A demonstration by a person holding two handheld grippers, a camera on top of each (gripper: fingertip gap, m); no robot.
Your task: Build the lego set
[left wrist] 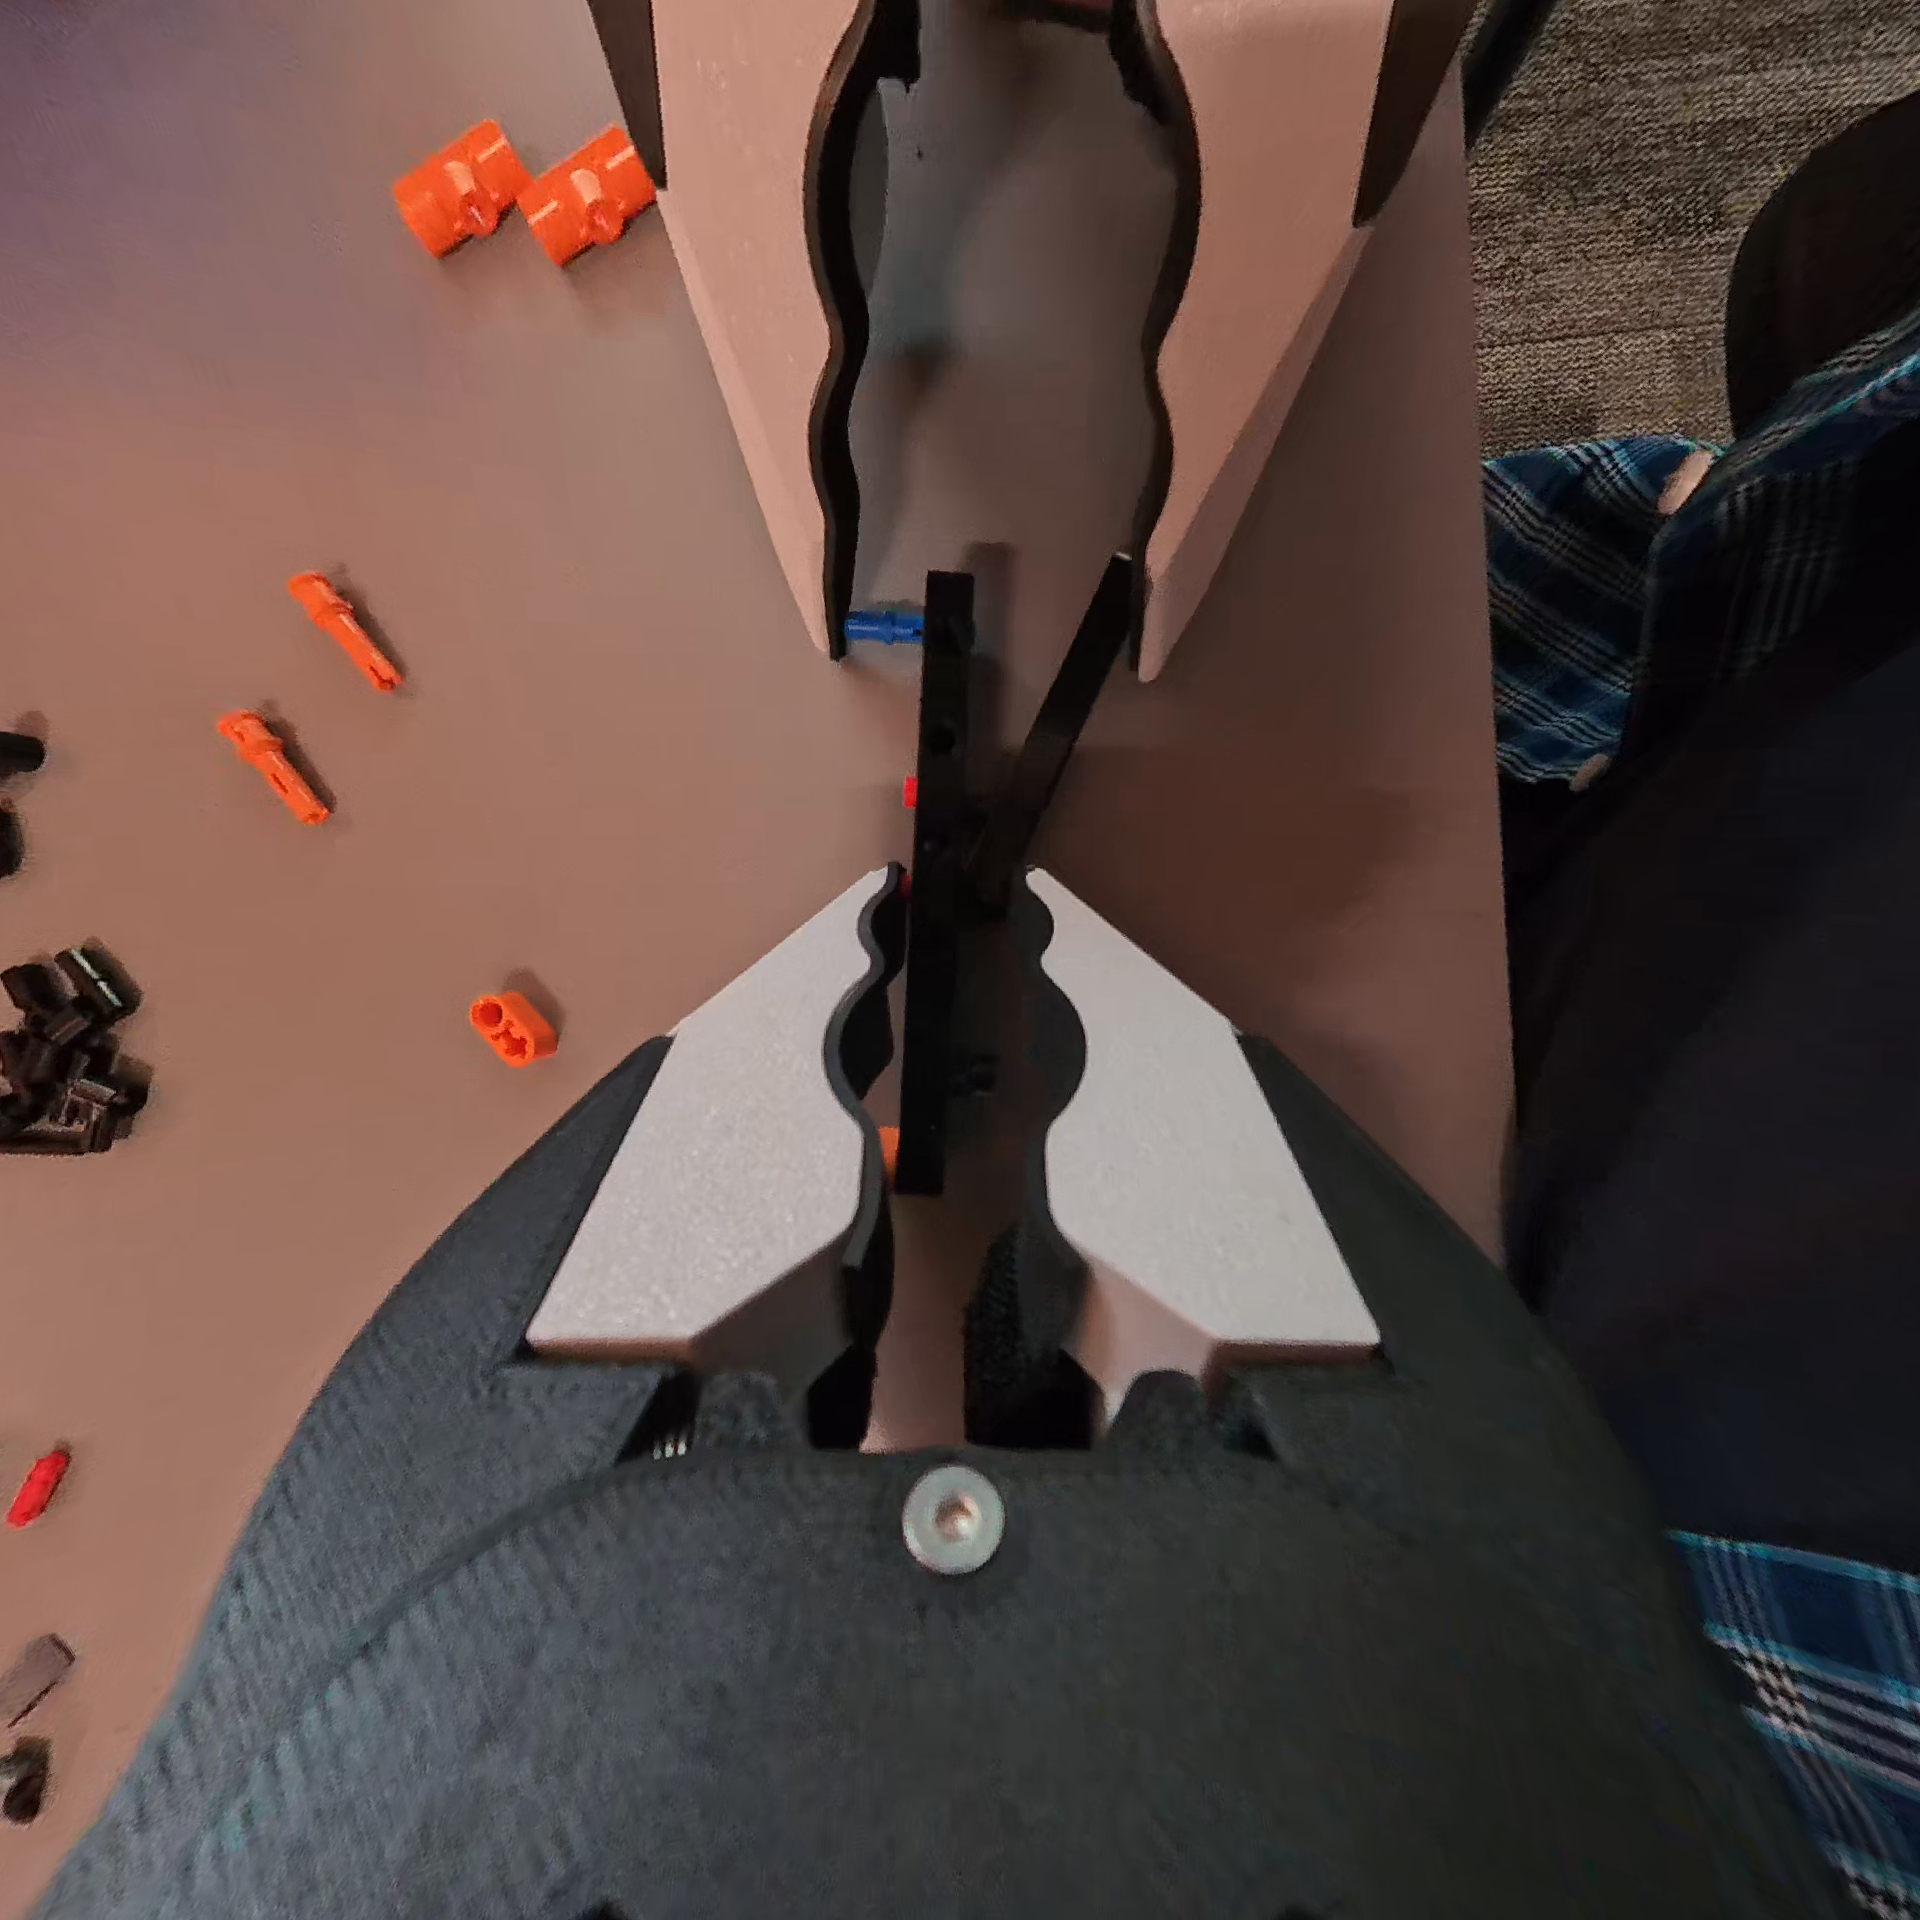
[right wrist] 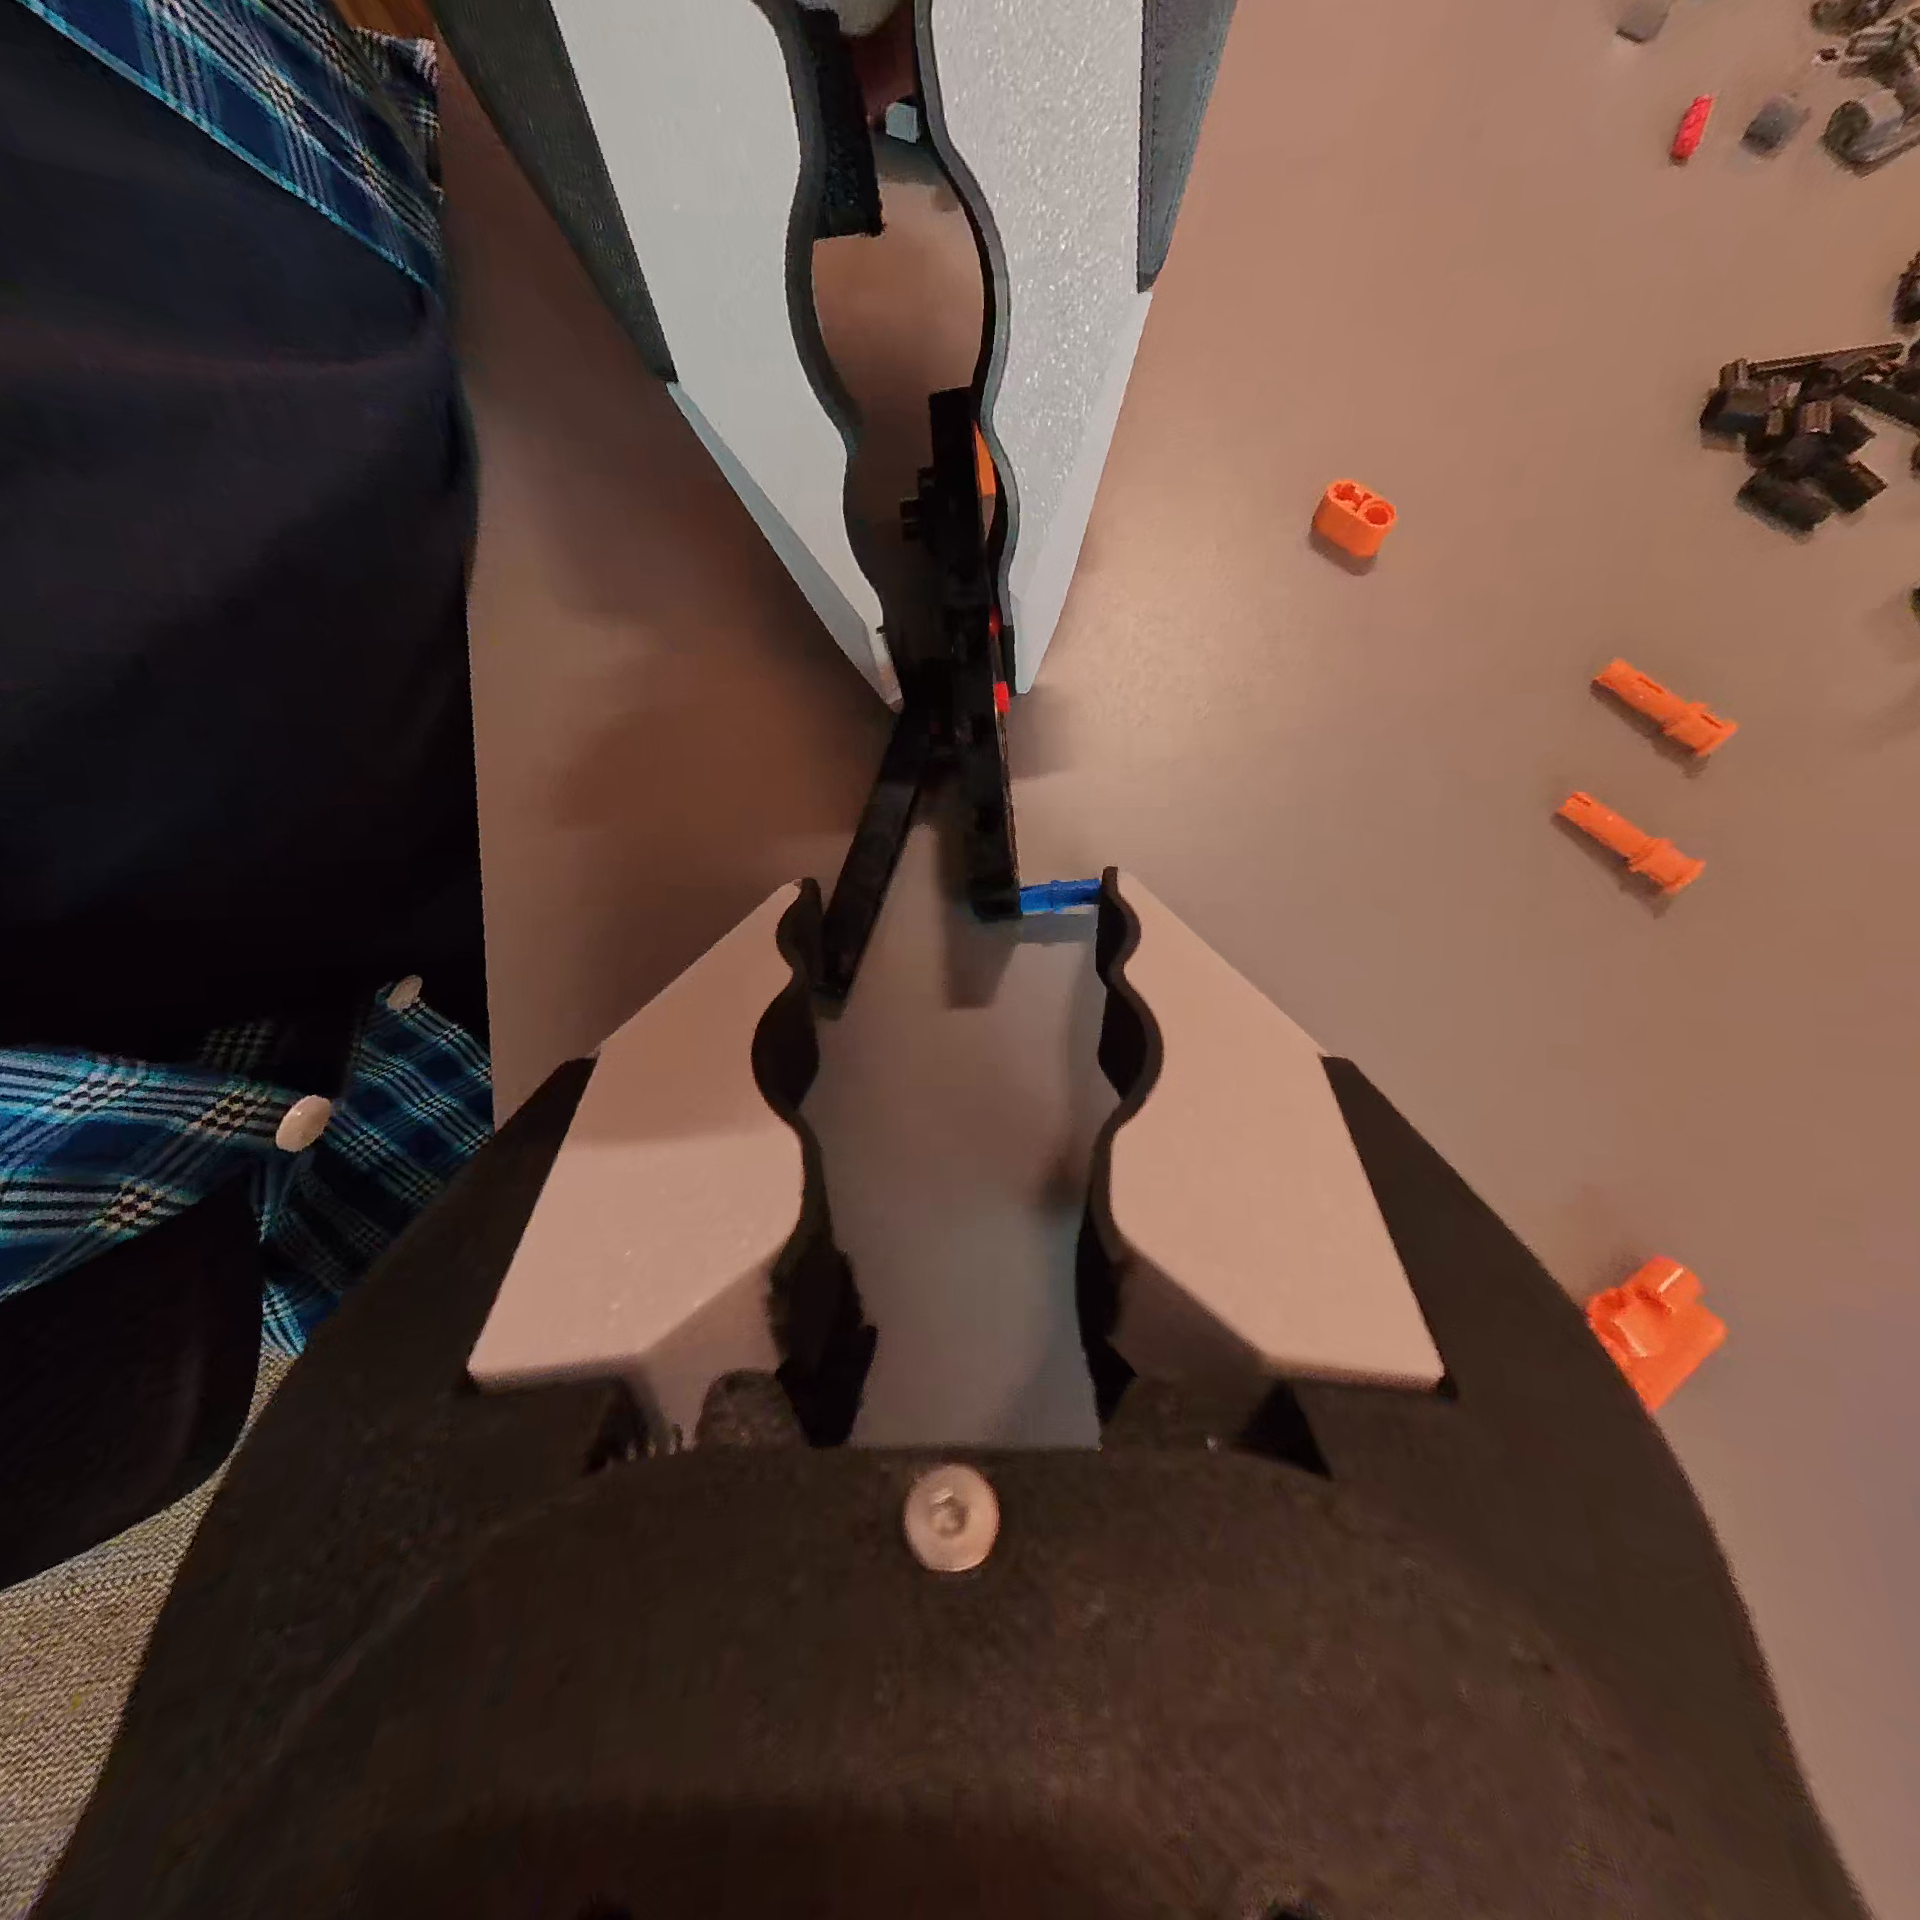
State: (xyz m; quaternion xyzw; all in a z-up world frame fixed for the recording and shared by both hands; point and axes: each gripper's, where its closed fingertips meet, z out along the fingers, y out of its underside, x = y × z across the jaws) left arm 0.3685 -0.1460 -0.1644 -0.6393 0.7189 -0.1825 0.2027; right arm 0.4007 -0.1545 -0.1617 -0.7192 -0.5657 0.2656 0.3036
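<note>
Risk lies at the blue pin [right wrist: 1058, 895]: the right gripper [right wrist: 951, 914], spread wide, seems to press it into the black beam assembly [left wrist: 940, 883] clamped upright by the left gripper [left wrist: 961, 904] above the surface [left wrist: 520, 520]; off-axis force could twist it loose.

No readable text, labels, brands or numbers in either view.

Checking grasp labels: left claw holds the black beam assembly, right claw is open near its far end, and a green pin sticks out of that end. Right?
Not quite: the pin is blue, not green, as the right wrist view shows. The rest stands: the left claw holds the black beam assembly, and the right claw is open near its far end.
</note>
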